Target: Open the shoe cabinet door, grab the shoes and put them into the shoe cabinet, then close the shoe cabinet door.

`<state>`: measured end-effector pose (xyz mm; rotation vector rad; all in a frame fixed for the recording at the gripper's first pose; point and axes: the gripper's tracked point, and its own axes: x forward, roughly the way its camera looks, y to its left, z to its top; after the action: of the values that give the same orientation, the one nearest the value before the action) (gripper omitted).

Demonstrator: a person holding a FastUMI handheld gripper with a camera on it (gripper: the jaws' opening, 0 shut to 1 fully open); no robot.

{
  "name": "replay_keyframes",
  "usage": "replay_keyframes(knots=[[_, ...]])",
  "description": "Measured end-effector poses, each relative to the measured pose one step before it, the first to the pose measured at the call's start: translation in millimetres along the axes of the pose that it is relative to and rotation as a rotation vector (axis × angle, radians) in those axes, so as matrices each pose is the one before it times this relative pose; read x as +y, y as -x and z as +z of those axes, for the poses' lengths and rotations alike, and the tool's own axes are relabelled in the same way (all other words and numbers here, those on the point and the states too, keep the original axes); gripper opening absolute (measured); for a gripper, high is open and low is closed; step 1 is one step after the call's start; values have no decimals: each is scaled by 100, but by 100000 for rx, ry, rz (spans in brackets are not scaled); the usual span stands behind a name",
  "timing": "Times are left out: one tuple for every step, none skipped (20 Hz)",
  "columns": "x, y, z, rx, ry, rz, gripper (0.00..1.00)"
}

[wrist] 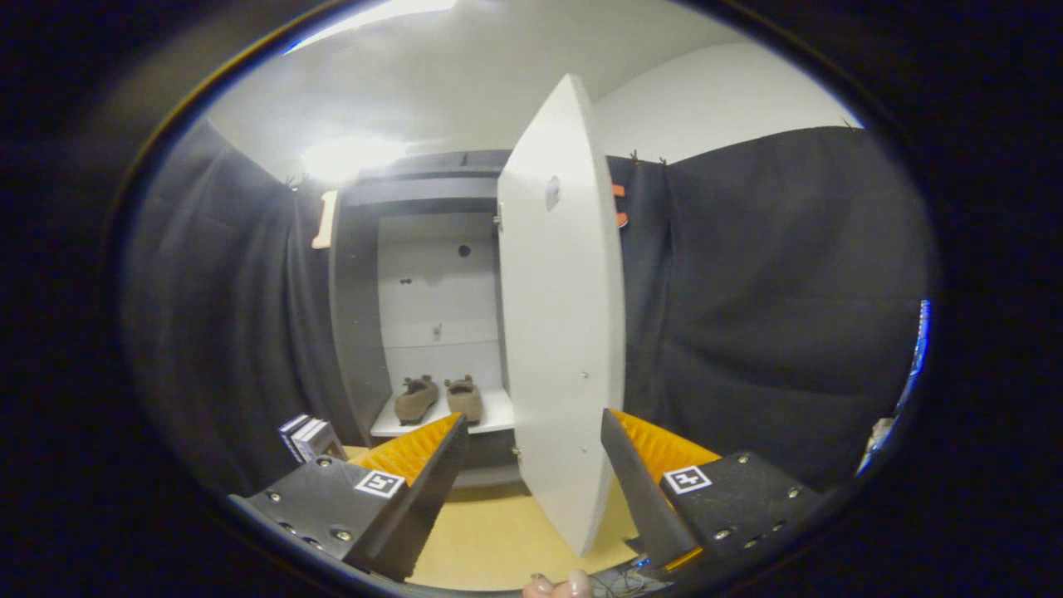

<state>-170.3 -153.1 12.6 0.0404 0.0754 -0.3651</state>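
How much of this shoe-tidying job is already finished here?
Most of it looks done. The cabinet door stands open, and the pair of brown shoes already sits on the lower shelf inside the shoe cabinet. In hand: the gripper is open, holding nothing, with the door's free edge standing between its fingers. Left to do: swing that door shut.

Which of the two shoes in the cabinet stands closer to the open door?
The right shoe: it sits beside the open door, while the left shoe lies farther away.
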Motion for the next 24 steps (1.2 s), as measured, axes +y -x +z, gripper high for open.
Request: replay_keyframes(knots=[[-1725,-147,81,258,1042,-1005,98],[-1530,-417,-106,1185,548,63,98],[-1413,-401,-2,589,924,274,98],[-1532,-619,175,142,670,363,98],[-1180,-645,268,-233,24,1522,98],[-993,-720,122,-98,89,1903,98],[-667,-717,-44,211,273,1728,98],[-588,-807,-206,788,288,2343,98],[-302,-768,-236,985,102,2687,98],[-179,-766,-102,714,-97,3051,98],[189,-1008,-245,171,-367,3838,97],[7,-710,-115,404,-66,3314,97],[54,-822,-212,172,-82,2919,97],[140,-606,-145,203,142,2544,97],[158,-647,-184,280,182,2477,97],[244,-365,-224,478,314,2075,96],[60,-445,-189,335,195,1133,96],[-47,-337,-43,-511,-748,1099,96],[298,-260,232,-395,-823,965,96],[91,-118,1,-288,-695,470,96],[40,-277,-161,-30,-880,176,96],[235,-308,-130,487,-1158,675,96],[507,-125,-113,148,-1167,1151,96],[682,-307,-154,206,-967,1630,97]])
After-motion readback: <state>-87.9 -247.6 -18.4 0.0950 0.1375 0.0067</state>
